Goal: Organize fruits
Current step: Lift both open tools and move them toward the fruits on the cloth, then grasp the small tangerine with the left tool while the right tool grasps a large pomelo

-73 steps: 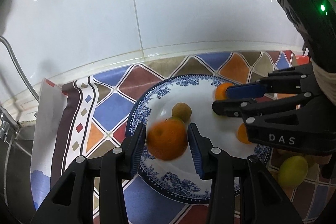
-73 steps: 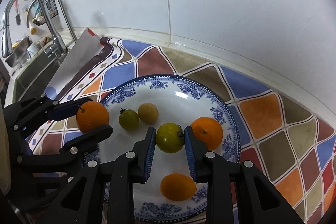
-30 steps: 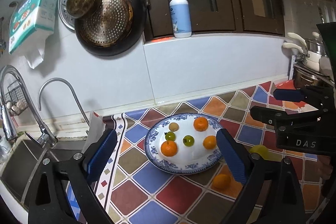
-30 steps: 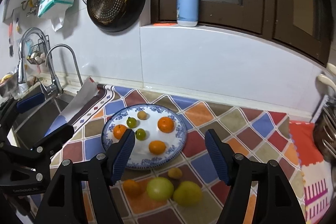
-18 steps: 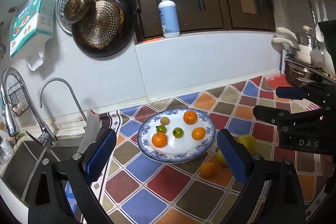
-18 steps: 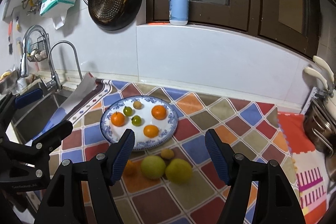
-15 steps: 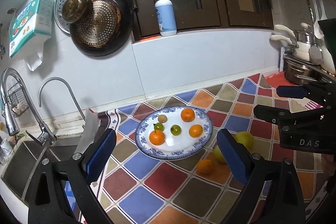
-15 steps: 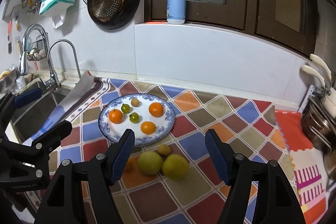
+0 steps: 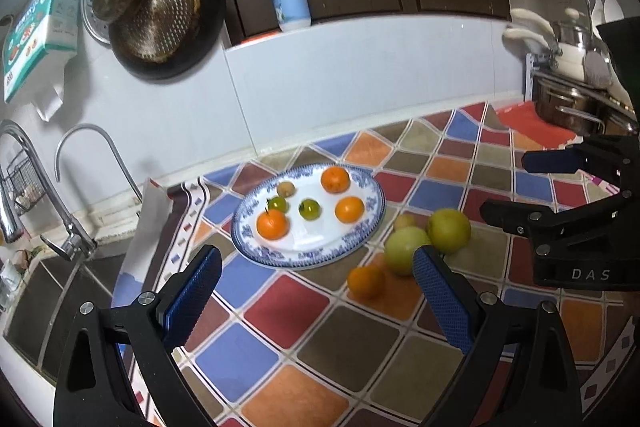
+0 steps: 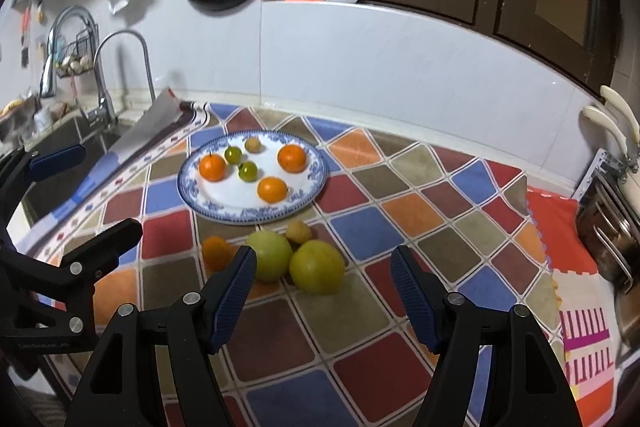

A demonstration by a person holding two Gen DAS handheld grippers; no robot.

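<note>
Left wrist view: the left tongs (image 9: 316, 291) stand wide and empty above bare checked tabletop (image 9: 280, 311). The plate (image 9: 304, 255) with six small fruits lies just ahead; four loose fruits (image 9: 404, 245) cluster by the right finger, off the plate's rim.

Right wrist view: the right tongs (image 10: 324, 289) gape wide, empty. The two big green fruits (image 10: 316, 267) lie just ahead between the fingers, open tabletop to the right.

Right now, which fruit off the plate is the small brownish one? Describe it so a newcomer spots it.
Find the blue-and-white plate on the checked cloth. Four fruits lie just in front of it; the small brownish fruit sits nearest the rim, behind two big yellow-green fruits and smaller than them and the orange.
</note>
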